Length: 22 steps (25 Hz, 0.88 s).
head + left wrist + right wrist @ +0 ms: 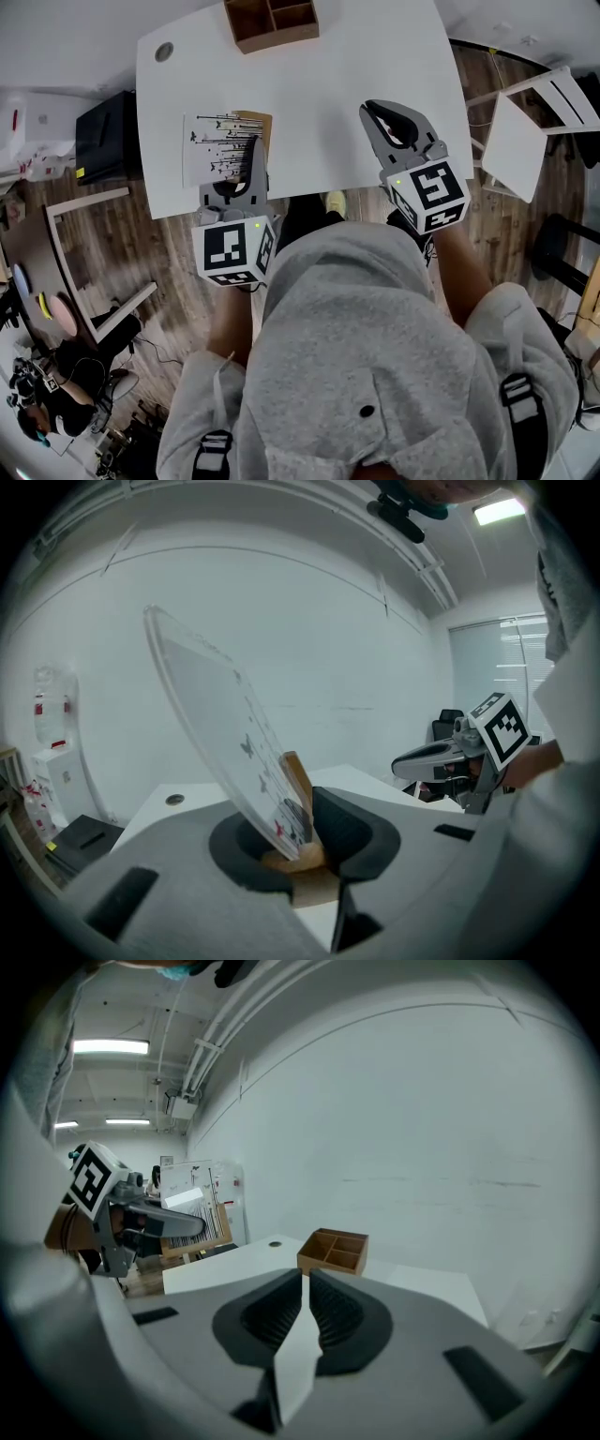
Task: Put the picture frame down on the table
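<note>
- The picture frame (217, 145) is leaning tilted over the near-left part of the desk (356, 56), its lower edge sitting between the jaws of the left claw (305, 832).
- The left claw is reaching in from the desk's near edge, clamping the frame.
- The right claw (377, 111) is hovering well apart, its jaws pressing together on nothing.

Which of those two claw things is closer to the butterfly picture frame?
Left. The left gripper is clamped on the picture frame's lower edge, holding it tilted; the right gripper is apart, off to its right, shut and empty.
</note>
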Each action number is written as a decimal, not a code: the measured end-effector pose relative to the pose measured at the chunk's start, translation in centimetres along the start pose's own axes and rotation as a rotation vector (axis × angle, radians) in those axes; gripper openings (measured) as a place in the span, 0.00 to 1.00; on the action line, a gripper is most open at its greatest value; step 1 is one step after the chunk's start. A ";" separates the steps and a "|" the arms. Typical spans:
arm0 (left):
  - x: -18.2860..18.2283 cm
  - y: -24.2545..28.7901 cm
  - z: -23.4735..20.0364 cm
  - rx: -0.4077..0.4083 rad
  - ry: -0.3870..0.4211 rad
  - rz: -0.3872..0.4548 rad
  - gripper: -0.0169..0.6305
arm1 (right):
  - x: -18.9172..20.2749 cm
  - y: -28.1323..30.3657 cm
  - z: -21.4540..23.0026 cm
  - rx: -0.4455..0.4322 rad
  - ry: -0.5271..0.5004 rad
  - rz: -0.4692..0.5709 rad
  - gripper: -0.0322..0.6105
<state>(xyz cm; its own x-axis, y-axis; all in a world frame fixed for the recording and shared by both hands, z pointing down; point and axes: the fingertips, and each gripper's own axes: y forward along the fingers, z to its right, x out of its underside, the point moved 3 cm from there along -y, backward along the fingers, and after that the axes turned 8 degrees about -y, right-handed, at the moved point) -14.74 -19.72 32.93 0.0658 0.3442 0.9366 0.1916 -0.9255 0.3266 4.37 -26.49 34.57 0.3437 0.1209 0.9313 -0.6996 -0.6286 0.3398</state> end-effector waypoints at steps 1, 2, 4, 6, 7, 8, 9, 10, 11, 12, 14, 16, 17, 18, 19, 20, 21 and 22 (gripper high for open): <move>0.1 0.3 -0.3 -0.001 0.002 -0.004 0.16 | 0.0 0.3 0.0 0.000 0.005 -0.004 0.12; 0.1 0.5 -0.6 -0.002 0.004 -0.009 0.16 | 0.0 0.7 0.1 -0.001 0.010 -0.007 0.12; 0.2 1.2 -1.0 -0.002 0.004 -0.020 0.16 | 0.0 1.4 0.3 -0.001 0.015 -0.015 0.12; 0.3 1.9 -1.4 0.002 0.000 -0.033 0.16 | 0.1 2.0 0.5 -0.001 0.019 -0.026 0.12; 0.5 2.3 -1.7 0.004 -0.003 -0.040 0.16 | 0.2 2.3 0.5 -0.002 0.022 -0.031 0.12; 0.6 2.6 -2.0 0.005 -0.006 -0.046 0.16 | 0.3 2.6 0.5 -0.003 0.025 -0.036 0.12; 0.7 2.9 -2.3 0.005 -0.009 -0.051 0.16 | 0.4 2.9 0.4 -0.003 0.027 -0.042 0.12; 0.8 3.2 -2.7 0.005 -0.012 -0.054 0.16 | 0.6 3.3 0.5 -0.001 0.029 -0.047 0.12; 0.8 3.6 -3.0 0.006 -0.015 -0.056 0.16 | 0.6 3.7 0.5 0.002 0.029 -0.052 0.12; 0.7 4.0 -3.4 0.008 -0.018 -0.058 0.16 | 0.7 4.1 0.6 0.006 0.030 -0.057 0.12; 0.7 4.8 -4.0 0.012 -0.023 -0.064 0.16 | 0.7 4.9 0.8 0.015 0.032 -0.065 0.12; 0.7 5.5 -4.6 0.016 -0.029 -0.070 0.16 | 0.7 5.5 1.0 0.022 0.037 -0.073 0.12; 0.8 5.9 -4.8 0.019 -0.032 -0.074 0.16 | 0.8 5.9 1.1 0.026 0.040 -0.077 0.12; 0.9 6.3 -5.1 0.023 -0.037 -0.079 0.16 | 0.8 6.2 1.1 0.031 0.043 -0.081 0.12; 1.1 6.7 -5.4 0.028 -0.042 -0.084 0.16 | 0.9 6.7 1.2 0.034 0.045 -0.087 0.12; 1.3 7.0 -5.7 0.032 -0.047 -0.090 0.16 | 1.0 7.1 1.2 0.034 0.046 -0.092 0.12; 1.4 7.3 -5.9 0.035 -0.052 -0.096 0.16 | 1.1 7.6 1.2 0.033 0.045 -0.097 0.12; 1.6 7.6 -6.1 0.038 -0.055 -0.101 0.16 | 1.2 7.9 1.2 0.033 0.045 -0.100 0.12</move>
<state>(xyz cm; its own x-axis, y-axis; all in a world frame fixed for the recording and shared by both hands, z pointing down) -19.17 -27.18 37.69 0.0982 0.4447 0.8903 0.2366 -0.8794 0.4132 0.00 -32.29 38.17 0.3819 0.2187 0.8980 -0.6420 -0.6361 0.4280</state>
